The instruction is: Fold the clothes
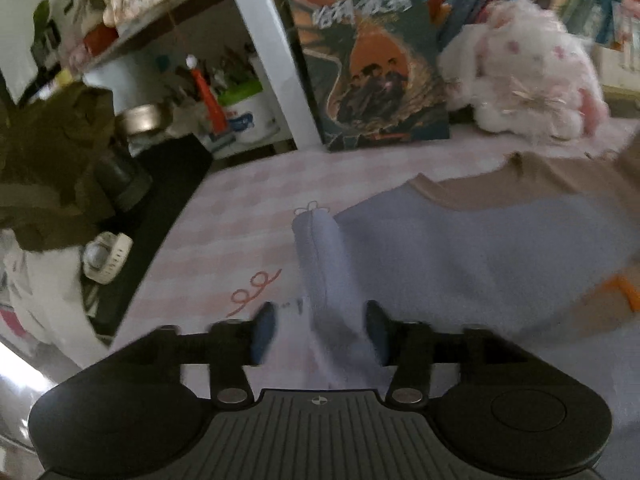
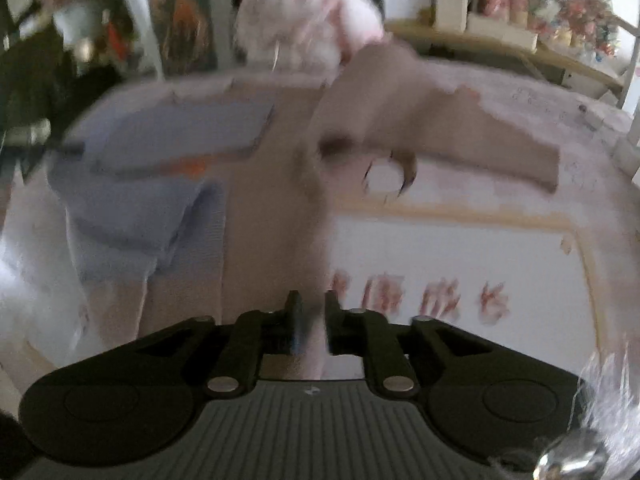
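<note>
1. Since it spreads limply over the pink checked bed (image 1: 248, 200), the blue and tan garment (image 1: 460, 248) looks light, soft and floppy.
2. Its blue sleeve (image 1: 320, 256) lies between the left gripper (image 1: 320, 332), jaws released; take the cuff.
3. A tan fold (image 2: 316, 240) runs into the right gripper (image 2: 312, 320), jaws narrowly parted; grip unclear.

Your right gripper (image 2: 311, 322) has its jaws a little apart, with a strip of tan fabric (image 2: 316, 216) running up between them; blur hides whether the pads press it. That strip belongs to the tan-and-blue garment (image 2: 168, 184) spread on the pink sheet (image 2: 540, 92). Beyond it sits a fluffy white-and-pink plush toy (image 2: 304, 20), with crowded shelves (image 2: 520, 8) behind.
</note>
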A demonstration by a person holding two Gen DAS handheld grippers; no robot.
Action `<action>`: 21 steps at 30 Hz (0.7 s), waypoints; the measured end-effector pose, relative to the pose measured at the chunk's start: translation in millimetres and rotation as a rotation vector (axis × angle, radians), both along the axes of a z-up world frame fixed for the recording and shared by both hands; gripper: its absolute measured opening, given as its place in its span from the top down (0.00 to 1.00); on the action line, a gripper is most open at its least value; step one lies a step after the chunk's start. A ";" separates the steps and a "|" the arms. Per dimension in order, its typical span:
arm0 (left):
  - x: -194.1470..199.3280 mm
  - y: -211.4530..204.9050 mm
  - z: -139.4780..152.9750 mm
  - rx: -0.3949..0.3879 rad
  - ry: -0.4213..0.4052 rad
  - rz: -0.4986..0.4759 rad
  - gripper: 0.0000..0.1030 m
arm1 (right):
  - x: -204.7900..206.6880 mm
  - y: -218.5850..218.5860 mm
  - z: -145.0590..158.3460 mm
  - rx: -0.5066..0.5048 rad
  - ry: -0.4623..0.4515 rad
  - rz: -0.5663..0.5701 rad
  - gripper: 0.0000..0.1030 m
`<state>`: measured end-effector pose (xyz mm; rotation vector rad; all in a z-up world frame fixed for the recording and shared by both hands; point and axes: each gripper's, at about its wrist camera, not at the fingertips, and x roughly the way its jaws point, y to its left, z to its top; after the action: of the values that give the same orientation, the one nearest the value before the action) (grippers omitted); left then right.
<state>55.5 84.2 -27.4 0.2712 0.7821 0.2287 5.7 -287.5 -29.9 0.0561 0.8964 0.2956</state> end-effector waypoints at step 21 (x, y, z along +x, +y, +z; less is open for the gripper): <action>-33.7 -54.2 -11.8 -0.101 0.059 0.011 0.40 | 159.5 -67.2 -29.6 -0.201 0.001 -0.170 0.68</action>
<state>21.8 30.0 -39.3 0.1790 0.8506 0.1915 165.2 -354.7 -59.5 -0.0539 0.9127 0.0466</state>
